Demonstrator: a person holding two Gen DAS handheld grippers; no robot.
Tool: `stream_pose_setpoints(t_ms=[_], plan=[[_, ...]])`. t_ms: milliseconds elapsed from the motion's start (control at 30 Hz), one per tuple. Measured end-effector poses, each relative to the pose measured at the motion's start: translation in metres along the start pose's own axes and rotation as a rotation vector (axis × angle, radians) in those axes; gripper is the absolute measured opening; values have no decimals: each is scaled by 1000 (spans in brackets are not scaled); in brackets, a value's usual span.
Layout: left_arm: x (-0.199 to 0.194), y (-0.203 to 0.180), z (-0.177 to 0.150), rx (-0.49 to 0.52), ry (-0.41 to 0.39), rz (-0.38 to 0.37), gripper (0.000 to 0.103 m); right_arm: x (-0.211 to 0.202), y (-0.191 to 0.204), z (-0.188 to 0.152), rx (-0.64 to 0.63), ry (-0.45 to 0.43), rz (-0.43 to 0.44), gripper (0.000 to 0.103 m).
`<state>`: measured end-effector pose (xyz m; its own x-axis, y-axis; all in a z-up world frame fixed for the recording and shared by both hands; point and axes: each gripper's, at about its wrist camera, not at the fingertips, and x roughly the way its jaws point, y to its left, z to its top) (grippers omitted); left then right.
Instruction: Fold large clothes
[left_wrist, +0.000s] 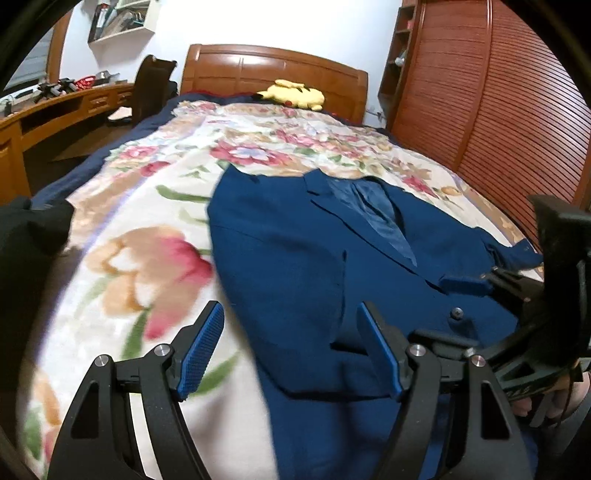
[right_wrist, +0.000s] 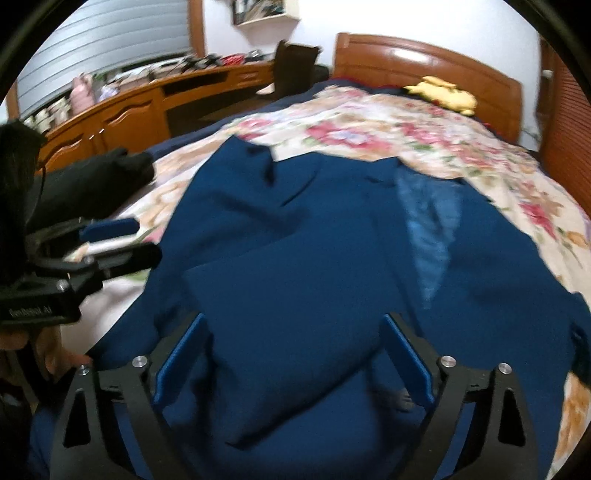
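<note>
Lying face up on the floral bedspread (left_wrist: 155, 229), the navy suit jacket (left_wrist: 295, 258) is soft, limp, fairly heavy cloth. Left gripper (left_wrist: 291, 350) and right gripper (right_wrist: 291, 362) hover released, holding nothing. Grasping at hem corners or shoulder seams appears best.

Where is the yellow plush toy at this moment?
The yellow plush toy lies at the far end of the bed, on the flowered blanket just before the wooden headboard, far beyond the blue jacket.
</note>
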<state>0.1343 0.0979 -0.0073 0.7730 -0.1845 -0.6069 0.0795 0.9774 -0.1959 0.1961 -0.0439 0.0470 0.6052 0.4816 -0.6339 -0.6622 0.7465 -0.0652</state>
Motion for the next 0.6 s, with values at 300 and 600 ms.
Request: stream_pose_setpoints(t_ms=[300,600], plan=[[-12,11,0,17,-46,26,75,46,-10,9,12,111,93,31],[-19,-12,2,86,-77,31,75,3,-34,8,77,-52,14,7]])
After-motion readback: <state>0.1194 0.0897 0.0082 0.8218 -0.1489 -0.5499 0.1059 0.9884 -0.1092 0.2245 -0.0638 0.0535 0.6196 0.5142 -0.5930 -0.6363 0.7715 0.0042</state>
